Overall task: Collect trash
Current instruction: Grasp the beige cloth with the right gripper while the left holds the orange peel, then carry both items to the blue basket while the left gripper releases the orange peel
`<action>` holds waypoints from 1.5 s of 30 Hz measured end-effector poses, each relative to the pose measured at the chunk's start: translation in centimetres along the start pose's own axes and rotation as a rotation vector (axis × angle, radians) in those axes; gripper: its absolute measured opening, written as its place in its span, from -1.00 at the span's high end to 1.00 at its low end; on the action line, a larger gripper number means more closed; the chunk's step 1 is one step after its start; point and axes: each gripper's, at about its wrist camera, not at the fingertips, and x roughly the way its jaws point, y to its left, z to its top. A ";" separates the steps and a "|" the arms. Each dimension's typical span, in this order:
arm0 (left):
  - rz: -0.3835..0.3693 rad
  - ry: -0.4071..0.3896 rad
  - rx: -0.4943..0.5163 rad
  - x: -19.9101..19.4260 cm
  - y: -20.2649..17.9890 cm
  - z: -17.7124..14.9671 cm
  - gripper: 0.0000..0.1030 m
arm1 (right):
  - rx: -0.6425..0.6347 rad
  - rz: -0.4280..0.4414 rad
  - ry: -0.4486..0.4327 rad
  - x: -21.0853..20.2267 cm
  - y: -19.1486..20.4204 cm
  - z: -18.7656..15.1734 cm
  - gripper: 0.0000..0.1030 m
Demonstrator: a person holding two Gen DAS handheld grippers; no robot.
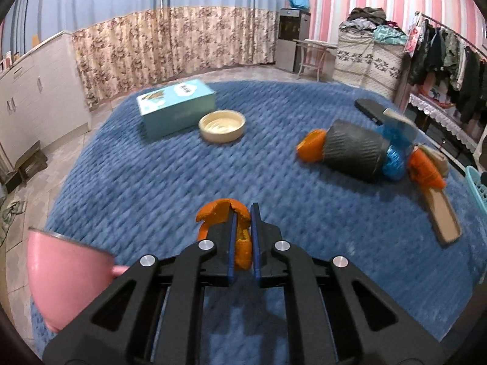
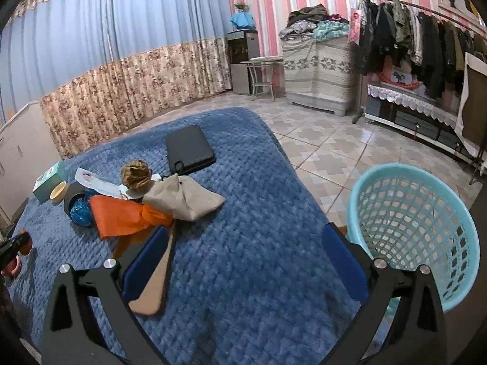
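Left gripper: fingers clenched on an orange peel, held above the blue blanket. Right gripper: fingers spread wide, grasping nothing, over the blanket's edge. Second peel piece: touching the mouth of a tipped dark cup. Turquoise basket: on the floor, just beside the blanket.

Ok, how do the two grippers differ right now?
The left gripper is shut on a piece of orange peel; the right gripper is open and holds nothing. The left one sits near the pink cup, while the right one sits beside the turquoise basket, with a tan flat stick by its left finger. Both are black with blue pads and are over the blue blanket.
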 end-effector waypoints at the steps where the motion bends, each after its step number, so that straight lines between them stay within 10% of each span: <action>1: -0.006 -0.002 0.000 0.1 -0.2 0.1 0.86 | -0.010 0.002 -0.002 0.2 0.3 0.1 -0.91; 13: -0.070 -0.024 0.054 1.7 -3.7 2.0 0.86 | -0.162 0.037 0.077 5.8 6.7 1.3 -0.84; 22: -0.077 -0.043 0.072 1.4 -4.7 3.0 0.86 | -0.173 0.145 0.123 7.1 6.6 1.4 0.59; 34: -0.118 -0.098 0.109 -0.9 -8.9 5.6 0.86 | -0.050 0.139 -0.012 1.3 0.3 3.8 0.72; 45: -0.280 -0.146 0.221 -3.1 -20.0 6.7 0.86 | 0.026 -0.078 -0.063 -4.6 -7.1 3.6 0.72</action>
